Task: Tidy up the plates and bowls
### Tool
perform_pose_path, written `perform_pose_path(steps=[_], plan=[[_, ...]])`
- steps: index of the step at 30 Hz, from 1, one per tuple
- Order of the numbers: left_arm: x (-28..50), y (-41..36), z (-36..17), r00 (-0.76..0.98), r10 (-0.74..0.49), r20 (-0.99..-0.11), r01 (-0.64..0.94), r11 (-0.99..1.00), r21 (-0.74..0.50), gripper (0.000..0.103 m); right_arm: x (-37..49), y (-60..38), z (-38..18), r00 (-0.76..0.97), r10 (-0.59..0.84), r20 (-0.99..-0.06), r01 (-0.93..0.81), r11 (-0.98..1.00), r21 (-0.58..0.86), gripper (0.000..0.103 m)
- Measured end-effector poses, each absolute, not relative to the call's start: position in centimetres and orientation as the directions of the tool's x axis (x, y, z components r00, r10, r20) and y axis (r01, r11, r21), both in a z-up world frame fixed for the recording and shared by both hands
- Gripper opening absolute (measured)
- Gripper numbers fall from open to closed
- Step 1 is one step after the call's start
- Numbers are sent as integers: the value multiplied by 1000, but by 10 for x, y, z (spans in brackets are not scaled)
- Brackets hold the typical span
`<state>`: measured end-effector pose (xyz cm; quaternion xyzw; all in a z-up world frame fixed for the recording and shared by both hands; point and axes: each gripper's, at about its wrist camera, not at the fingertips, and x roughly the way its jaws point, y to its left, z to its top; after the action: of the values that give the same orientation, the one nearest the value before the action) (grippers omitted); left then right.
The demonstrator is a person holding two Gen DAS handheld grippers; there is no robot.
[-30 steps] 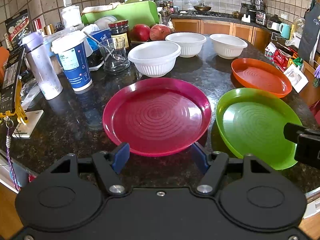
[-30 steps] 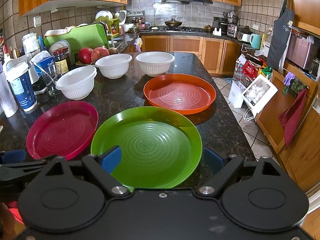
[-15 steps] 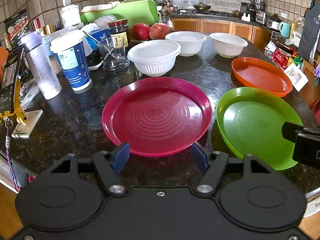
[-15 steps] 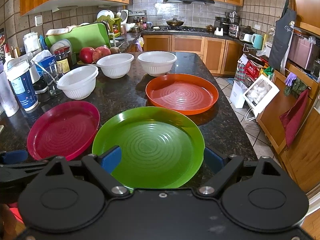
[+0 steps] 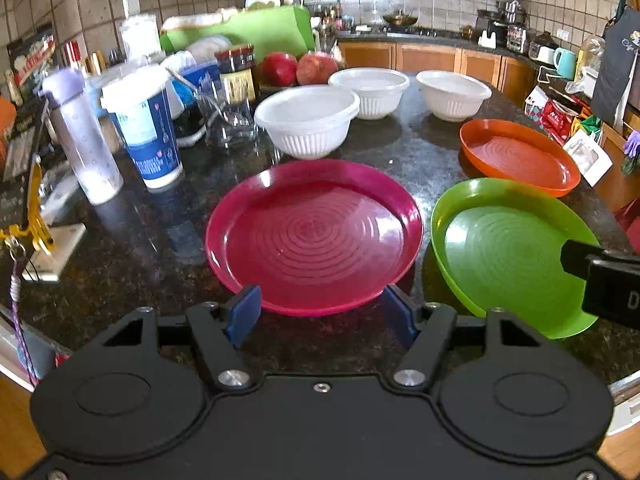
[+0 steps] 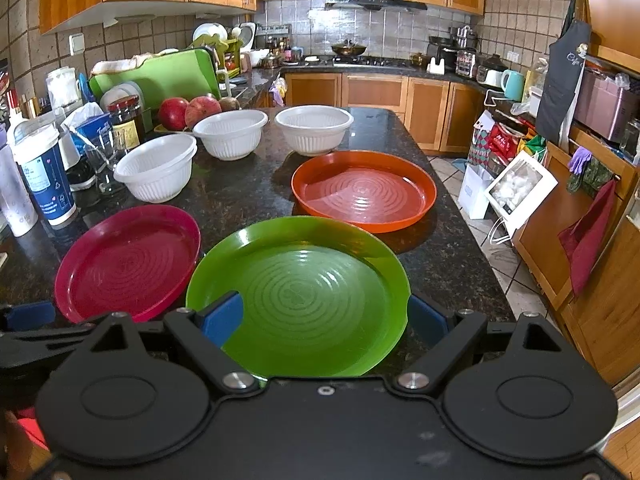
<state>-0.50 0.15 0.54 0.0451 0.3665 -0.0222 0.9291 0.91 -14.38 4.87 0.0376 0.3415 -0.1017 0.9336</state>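
Both grippers hover wide open and empty over a dark granite counter (image 6: 240,192): the left gripper (image 5: 320,314) faces the near rim of a magenta plate (image 5: 316,236), the right gripper (image 6: 322,320) straddles a green plate (image 6: 300,292). Beyond lie an orange plate (image 6: 364,196) and three white bowls (image 6: 158,172), laid out singly, apparently awaiting stacking. A blue paper cup (image 5: 146,132) carries print too blurred to read.

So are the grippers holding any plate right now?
No. The left gripper is open near the pink plate, and the right gripper is open around the green plate.
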Motion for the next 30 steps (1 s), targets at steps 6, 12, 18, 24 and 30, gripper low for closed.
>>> perform_pose_path(steps=[6, 12, 18, 24, 30], plan=[[-14, 6, 14, 769, -26, -639, 94, 993, 73, 68, 5, -140, 51, 767, -240, -595, 263, 964, -50, 93], [-13, 12, 16, 753, -99, -650, 170, 984, 47, 68, 4, -143, 53, 760, -258, -597, 305, 952, -23, 93], [-13, 11, 14, 739, -167, -652, 253, 967, 39, 68, 5, -148, 57, 764, -261, -590, 324, 946, 1, 93], [-8, 2, 10, 698, -241, -674, 317, 948, -12, 68, 16, -154, 55, 765, -255, -591, 255, 963, -85, 93], [4, -16, 3, 651, -286, -703, 309, 946, -100, 65, 42, -182, 51, 761, -170, -626, 145, 985, -92, 91]])
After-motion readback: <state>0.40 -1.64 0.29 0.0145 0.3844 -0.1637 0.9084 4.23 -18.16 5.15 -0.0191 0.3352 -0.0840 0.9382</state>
